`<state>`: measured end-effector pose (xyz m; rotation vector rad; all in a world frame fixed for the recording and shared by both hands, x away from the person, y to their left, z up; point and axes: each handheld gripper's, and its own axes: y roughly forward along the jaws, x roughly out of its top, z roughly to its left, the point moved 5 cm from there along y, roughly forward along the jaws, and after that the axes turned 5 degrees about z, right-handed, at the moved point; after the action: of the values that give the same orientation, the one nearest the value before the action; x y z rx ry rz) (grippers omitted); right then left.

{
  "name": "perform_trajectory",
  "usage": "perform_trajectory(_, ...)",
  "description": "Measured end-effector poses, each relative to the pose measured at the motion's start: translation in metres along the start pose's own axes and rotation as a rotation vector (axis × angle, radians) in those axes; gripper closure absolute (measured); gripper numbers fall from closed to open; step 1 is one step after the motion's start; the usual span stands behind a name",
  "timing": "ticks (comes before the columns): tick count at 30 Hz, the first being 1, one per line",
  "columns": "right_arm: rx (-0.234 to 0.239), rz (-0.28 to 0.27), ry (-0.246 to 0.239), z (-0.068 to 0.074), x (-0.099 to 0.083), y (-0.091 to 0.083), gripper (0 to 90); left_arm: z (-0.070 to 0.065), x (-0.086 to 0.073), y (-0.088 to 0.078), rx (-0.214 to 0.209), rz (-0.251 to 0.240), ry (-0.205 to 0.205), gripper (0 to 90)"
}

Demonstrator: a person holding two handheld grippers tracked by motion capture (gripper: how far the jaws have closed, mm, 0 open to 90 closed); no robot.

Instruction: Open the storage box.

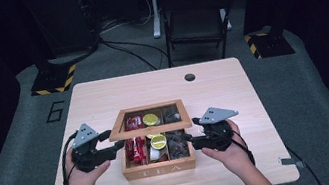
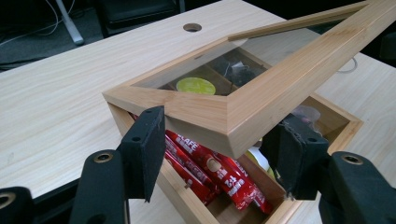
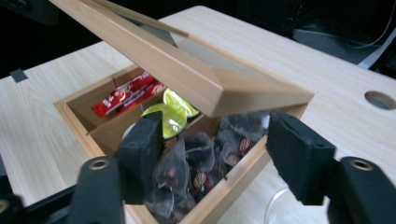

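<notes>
A wooden tea box (image 1: 160, 169) stands mid-table, its glass-paned lid (image 1: 151, 131) raised at the front and tilted. My left gripper (image 1: 114, 141) is shut on the lid's front left corner (image 2: 224, 121), one pad against each side. At the lid's front right corner (image 3: 243, 93), my right gripper (image 3: 215, 140) stands open just below the frame: one pad is close under the corner, the other is apart. Inside lie red sachets (image 2: 210, 172), yellow-green capsules (image 3: 175, 112) and dark tea bags (image 3: 201, 158).
The light wooden table (image 1: 102, 98) has a cable hole (image 1: 190, 76) near its far edge. A black chair (image 1: 195, 16) stands beyond the table. Both forearms come in from the near edge, either side of the box.
</notes>
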<state>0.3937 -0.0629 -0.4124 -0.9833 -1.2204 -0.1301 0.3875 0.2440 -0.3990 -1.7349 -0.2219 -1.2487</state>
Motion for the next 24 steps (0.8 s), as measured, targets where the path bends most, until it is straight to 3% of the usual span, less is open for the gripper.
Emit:
perform_trajectory(1, -0.005, -0.030, -0.013, 0.001, 0.006, -0.001, 39.9, 0.001, 0.004, 0.000, 0.005, -0.006, -0.004, 40.3)
perform_trajectory(5, -0.043, -0.053, -0.032, 0.002, 0.016, -0.004, 42.1, 0.002, 0.009, 0.000, 0.012, -0.005, -0.010, 40.2)
perform_trajectory(8, -0.051, -0.069, -0.021, 0.001, 0.024, -0.005, 43.0, 0.002, 0.013, 0.000, 0.021, -0.002, -0.006, 39.8)
perform_trajectory(11, -0.061, -0.064, -0.012, 0.000, 0.028, -0.005, 43.3, 0.004, 0.016, 0.001, 0.022, -0.007, -0.026, 39.1)
perform_trajectory(16, -0.056, -0.065, 0.002, 0.000, 0.028, -0.005, 43.2, 0.003, 0.015, 0.003, 0.037, -0.007, -0.016, 38.9)
perform_trajectory(24, -0.029, -0.075, 0.047, -0.001, 0.024, -0.006, 42.8, 0.003, 0.015, 0.003, 0.041, -0.048, -0.024, 38.9)
